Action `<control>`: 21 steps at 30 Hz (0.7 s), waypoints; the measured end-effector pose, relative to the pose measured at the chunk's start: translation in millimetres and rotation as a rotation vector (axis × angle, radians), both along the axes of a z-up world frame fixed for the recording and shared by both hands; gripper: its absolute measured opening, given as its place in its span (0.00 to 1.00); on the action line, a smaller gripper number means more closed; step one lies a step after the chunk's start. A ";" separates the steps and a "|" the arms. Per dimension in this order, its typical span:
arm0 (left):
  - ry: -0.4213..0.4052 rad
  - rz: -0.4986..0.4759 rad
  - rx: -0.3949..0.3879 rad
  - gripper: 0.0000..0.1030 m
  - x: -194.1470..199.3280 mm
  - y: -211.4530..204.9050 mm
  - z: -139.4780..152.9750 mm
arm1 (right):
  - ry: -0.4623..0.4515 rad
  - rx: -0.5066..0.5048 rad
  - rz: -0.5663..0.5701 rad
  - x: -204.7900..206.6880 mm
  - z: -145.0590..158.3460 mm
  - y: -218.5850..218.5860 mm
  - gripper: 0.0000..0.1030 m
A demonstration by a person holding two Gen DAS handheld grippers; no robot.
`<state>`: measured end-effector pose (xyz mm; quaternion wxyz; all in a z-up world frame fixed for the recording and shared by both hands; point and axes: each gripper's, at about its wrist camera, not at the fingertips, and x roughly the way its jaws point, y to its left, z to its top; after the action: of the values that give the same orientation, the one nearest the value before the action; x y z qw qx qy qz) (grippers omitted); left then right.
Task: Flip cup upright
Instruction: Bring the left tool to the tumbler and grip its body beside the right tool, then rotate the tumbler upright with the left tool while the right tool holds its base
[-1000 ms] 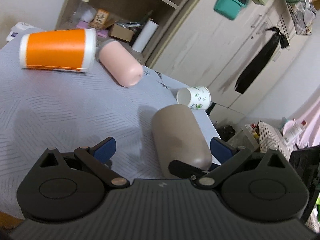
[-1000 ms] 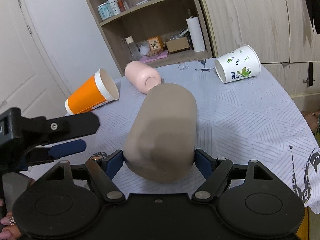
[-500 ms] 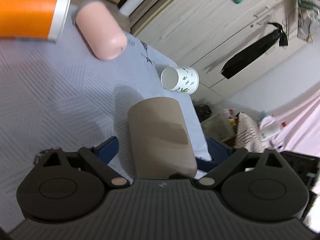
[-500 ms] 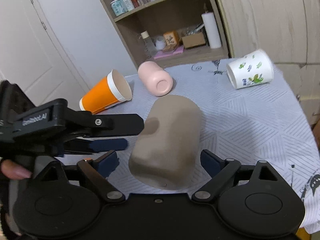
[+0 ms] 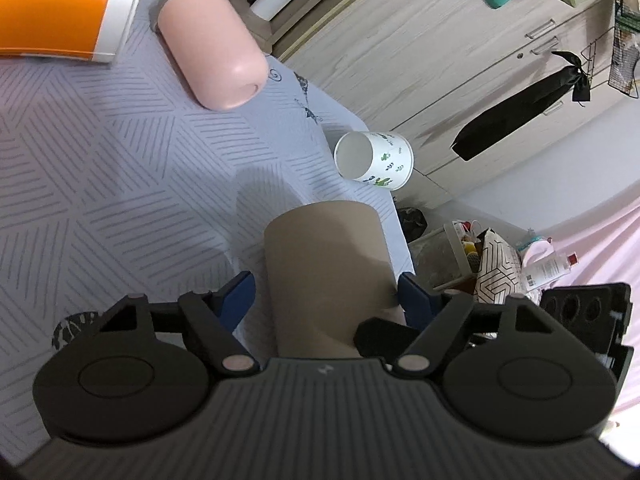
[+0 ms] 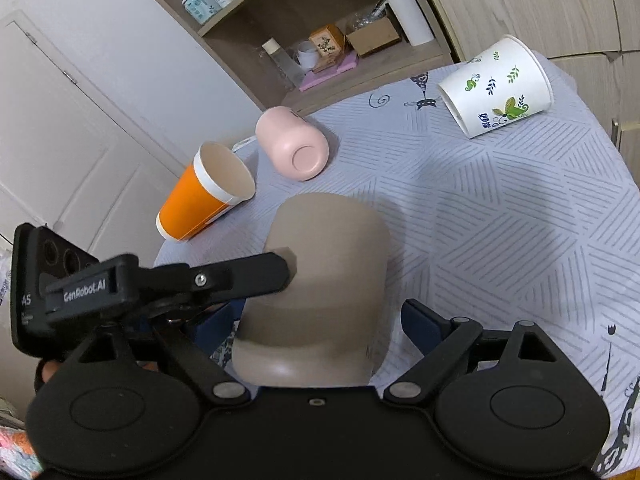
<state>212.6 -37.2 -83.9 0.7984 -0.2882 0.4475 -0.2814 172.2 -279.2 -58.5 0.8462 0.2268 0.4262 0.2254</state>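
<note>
Patterned tablecloth [image 5: 100, 168]: taupe cup [image 5: 326, 276] between left gripper [image 5: 325, 294] fingers.

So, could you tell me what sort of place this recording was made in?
Most likely a lived-in room at home, not a lab. A table under a patterned cloth sits beside open shelving cluttered with bottles and boxes, wood-grain cupboards line the wall, and bags and household bits are piled on the floor.

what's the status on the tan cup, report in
Both tongs open, straddling tan cup, left tongs, right tongs. Cup on its side on tablecloth. Nothing blocking.
</note>
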 end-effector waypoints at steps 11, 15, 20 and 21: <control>-0.006 -0.039 -0.038 0.70 -0.8 -6.3 -5.1 | -0.011 -0.021 0.029 1.1 -5.8 1.1 0.84; -0.086 -0.072 0.017 0.70 -10.1 -8.3 7.3 | -0.057 -0.019 0.024 -7.0 -4.0 2.3 0.83; -0.184 -0.097 0.070 0.69 -27.0 -7.3 19.0 | -0.142 -0.074 0.041 -18.7 0.9 12.0 0.82; -0.201 -0.100 0.076 0.69 -30.9 -6.3 20.6 | -0.155 -0.083 0.049 -20.8 1.9 13.6 0.82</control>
<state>181.7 -43.4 -63.3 0.8345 -0.2052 0.3896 -0.3313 151.4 -265.6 -56.6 0.8795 0.1628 0.3739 0.2452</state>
